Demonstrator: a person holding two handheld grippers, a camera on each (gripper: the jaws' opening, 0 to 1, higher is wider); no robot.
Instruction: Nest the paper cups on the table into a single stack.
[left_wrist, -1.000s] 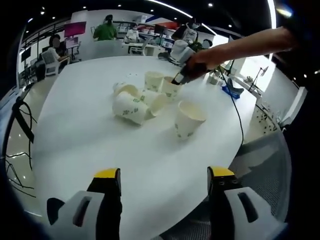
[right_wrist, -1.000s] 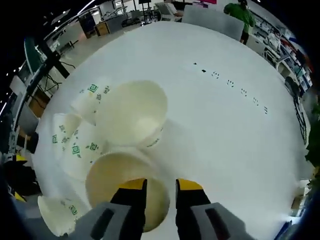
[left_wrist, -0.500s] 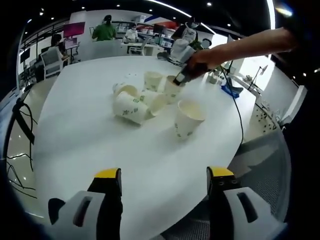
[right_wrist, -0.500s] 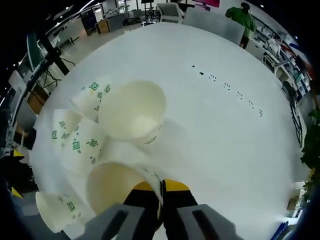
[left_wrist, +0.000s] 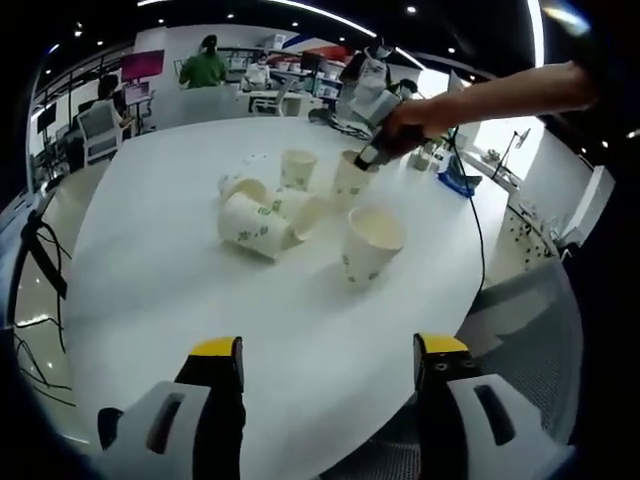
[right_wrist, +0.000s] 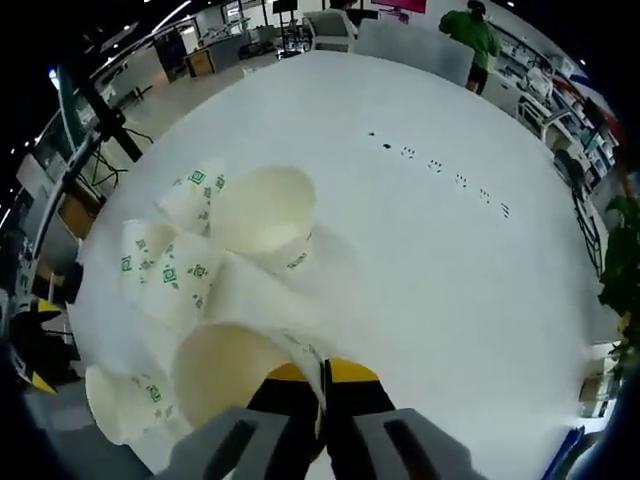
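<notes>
We work over a large round white table (left_wrist: 150, 270) whose top is smooth and bare apart from a cluster of paper cups and a few small dark specks (right_wrist: 440, 165) near its far side. In the left gripper view our left gripper (left_wrist: 328, 375) hangs over the near edge of the table with its yellow-tipped jaws spread wide and nothing between them. Ahead of it, an upright cup (left_wrist: 365, 243) stands alone on the nearer side of the cluster, with a toppled cup (left_wrist: 250, 225) lying on its side among others just beside it, and another upright cup (left_wrist: 297, 169) behind them. Our right gripper (left_wrist: 372, 152) reaches in from the right of that view, held by a bare arm (left_wrist: 500, 92), and it grips the rim of a cup (left_wrist: 350, 178) at the far side of the cluster. In the right gripper view, the right gripper's jaws are pinched nearly together on the rim of that held cup (right_wrist: 235, 370), whose open mouth faces us; another open cup (right_wrist: 262, 208) sits beyond it, touching cups with green printed marks (right_wrist: 170, 275). Around the table, the room is an open office with desks, chairs, ceiling spot lights, a pink screen (left_wrist: 148, 64), and a person in a green top (left_wrist: 207, 66) standing at the back. A black cable (left_wrist: 478, 235) trails across the table's right edge.
</notes>
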